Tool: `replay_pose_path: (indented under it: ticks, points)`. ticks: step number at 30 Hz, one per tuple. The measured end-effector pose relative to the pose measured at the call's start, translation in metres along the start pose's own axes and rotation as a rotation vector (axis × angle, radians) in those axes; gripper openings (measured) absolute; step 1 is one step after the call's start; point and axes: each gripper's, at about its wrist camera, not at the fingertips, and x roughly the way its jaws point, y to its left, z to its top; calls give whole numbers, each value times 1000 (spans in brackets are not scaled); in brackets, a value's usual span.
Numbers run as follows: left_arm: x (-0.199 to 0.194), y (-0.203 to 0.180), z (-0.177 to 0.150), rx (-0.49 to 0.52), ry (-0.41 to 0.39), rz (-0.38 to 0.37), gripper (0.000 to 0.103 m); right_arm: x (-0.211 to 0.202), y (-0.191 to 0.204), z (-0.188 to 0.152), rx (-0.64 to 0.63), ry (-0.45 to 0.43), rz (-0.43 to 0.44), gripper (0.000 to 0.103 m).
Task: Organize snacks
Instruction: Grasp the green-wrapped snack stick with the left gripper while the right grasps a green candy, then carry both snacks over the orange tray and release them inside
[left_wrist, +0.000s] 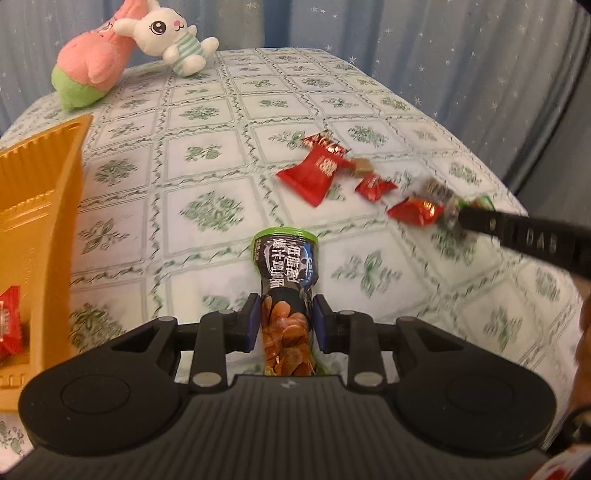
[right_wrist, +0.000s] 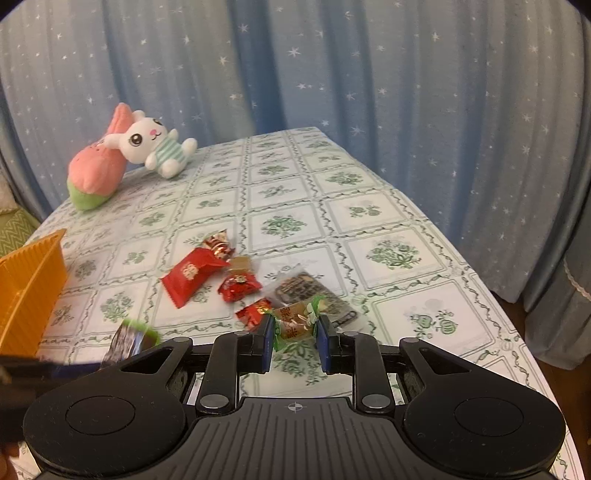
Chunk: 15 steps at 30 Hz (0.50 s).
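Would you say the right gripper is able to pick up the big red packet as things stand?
Probably not yet: the right gripper is shut on a green-ended candy, so its jaws are occupied. The big red packet lies uncovered on the tablecloth, so the way looks free once the candy is dropped.

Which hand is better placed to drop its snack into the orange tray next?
Probably the left. Its tool is shut on the dark packet, and the orange tray lies right beside it. The right tool holds a green candy, farther from the tray.
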Motion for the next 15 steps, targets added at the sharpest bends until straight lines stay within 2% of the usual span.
replay_pose_path:
  ticks: [4, 9, 15]
  points:
    - [0, -7, -6, 63, -39, 35, 27, 1, 3, -1, -3, 6, 3, 24]
    - [-4, -6, -6, 42, -35, 30, 26, 0, 8, -2, -21, -3, 12, 24]
    - [-28, 0, -6, 16, -61, 32, 26, -9, 22, -9, -78, -14, 51, 24]
